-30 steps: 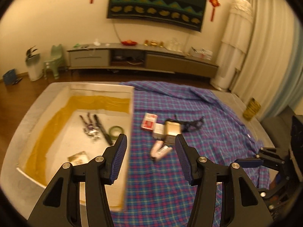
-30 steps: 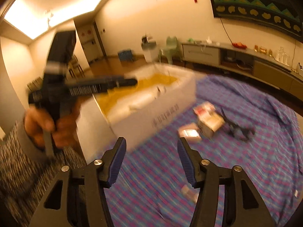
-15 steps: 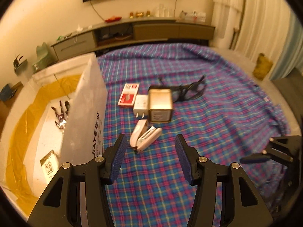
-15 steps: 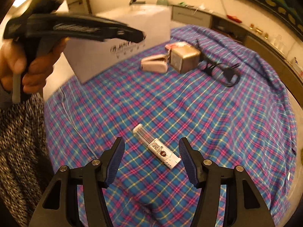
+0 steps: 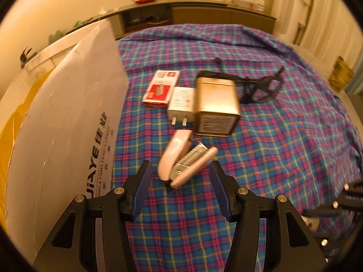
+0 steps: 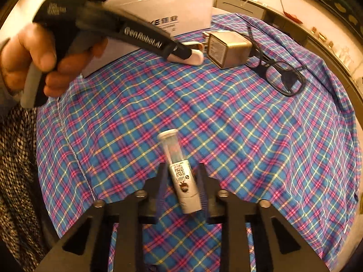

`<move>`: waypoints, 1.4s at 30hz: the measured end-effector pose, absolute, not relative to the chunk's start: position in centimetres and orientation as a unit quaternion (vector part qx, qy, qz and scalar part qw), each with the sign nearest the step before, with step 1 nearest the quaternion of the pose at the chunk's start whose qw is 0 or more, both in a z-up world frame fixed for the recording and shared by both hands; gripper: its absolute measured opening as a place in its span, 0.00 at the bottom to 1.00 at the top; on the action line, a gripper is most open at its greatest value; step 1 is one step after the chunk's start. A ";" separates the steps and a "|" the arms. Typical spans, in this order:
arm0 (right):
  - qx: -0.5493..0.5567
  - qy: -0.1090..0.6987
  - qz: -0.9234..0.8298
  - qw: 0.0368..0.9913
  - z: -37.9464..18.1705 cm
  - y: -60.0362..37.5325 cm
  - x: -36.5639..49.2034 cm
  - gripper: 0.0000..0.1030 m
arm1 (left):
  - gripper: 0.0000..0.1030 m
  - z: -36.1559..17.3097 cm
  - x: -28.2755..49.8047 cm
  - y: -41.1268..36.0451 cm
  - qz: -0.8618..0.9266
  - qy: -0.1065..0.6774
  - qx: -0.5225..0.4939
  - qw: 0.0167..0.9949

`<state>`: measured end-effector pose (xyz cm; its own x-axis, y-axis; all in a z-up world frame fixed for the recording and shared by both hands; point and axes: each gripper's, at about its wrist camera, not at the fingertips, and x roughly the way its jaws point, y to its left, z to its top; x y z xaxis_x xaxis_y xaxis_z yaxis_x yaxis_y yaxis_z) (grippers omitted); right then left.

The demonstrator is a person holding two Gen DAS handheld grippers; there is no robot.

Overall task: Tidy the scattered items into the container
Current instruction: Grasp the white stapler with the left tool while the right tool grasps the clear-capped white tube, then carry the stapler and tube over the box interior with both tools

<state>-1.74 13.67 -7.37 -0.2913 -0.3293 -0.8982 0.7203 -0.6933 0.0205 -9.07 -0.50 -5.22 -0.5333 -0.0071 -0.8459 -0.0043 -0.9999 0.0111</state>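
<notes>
Lying between right gripper fingers: tube, clamped; left gripper spread, straddling stapler.

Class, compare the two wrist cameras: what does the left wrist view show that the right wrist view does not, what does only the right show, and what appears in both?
Only the left wrist view shows the red and white box and the white plug adapter beside the gold tin, with the left gripper open before the pink stapler. Only the right wrist view shows the labelled tube between the right gripper fingers, and the hand holding the other gripper. Both show the tin, stapler, black glasses, white container and plaid cloth.
</notes>
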 end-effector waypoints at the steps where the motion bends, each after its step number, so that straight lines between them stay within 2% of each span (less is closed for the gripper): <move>1: 0.493 0.192 -0.779 0.337 -7.4 13.9 -1.9 0.20 | 0.54 -5.2 -9.2 -0.6 -0.878 -0.004 0.479 0.000; 6: 0.495 0.185 -0.779 0.337 -7.4 14.2 -1.7 0.20 | 0.54 -6.2 -9.6 -0.7 -0.871 -0.003 0.490 -0.006; 16: 0.498 0.172 -0.781 0.335 -7.6 13.2 -1.9 0.20 | 0.54 -4.4 -9.1 -3.2 -0.887 0.104 0.449 -0.007; 24: 0.497 0.164 -0.784 0.335 -7.7 13.2 -2.3 0.20 | 0.56 -5.5 -8.7 -1.5 -0.896 0.057 0.441 -0.002; 27: 0.497 0.163 -0.785 0.333 -7.7 13.1 -2.0 0.20 | 0.56 -7.3 -8.8 0.7 -0.882 0.014 0.470 -0.019; 29: 0.496 0.163 -0.785 0.332 -7.7 12.9 -2.0 0.20 | 0.55 -7.5 -8.3 1.9 -0.891 -0.021 0.452 -0.011; 33: 0.495 0.163 -0.786 0.331 -7.7 12.9 -1.9 0.20 | 0.54 -7.1 -8.3 1.9 -0.894 -0.006 0.447 -0.025; 34: 0.495 0.163 -0.787 0.331 -7.7 12.9 -1.9 0.20 | 0.53 -7.0 -8.4 1.8 -0.894 -0.006 0.446 -0.027; 35: 0.494 0.162 -0.788 0.330 -7.7 12.9 -2.0 0.20 | 0.47 -6.9 -8.4 1.6 -0.895 -0.005 0.445 -0.026; 36: 0.495 0.160 -0.788 0.329 -7.7 12.9 -2.0 0.20 | 0.30 -6.8 -8.4 1.5 -0.896 -0.005 0.444 -0.023; 37: 0.496 0.156 -0.789 0.328 -7.7 12.9 -2.0 0.20 | 0.24 -6.7 -8.5 1.3 -0.895 -0.005 0.445 -0.022; 42: 0.504 0.132 -0.789 0.326 -7.8 13.3 -2.8 0.20 | 0.24 -6.5 -7.8 0.7 -0.893 0.006 0.449 -0.025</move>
<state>-2.81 13.28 -7.78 -0.2805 -0.3814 -0.8808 0.6473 -0.7528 0.1199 -7.80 0.69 -6.50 -0.5958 0.0511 -0.8015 -0.0395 -0.9986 -0.0343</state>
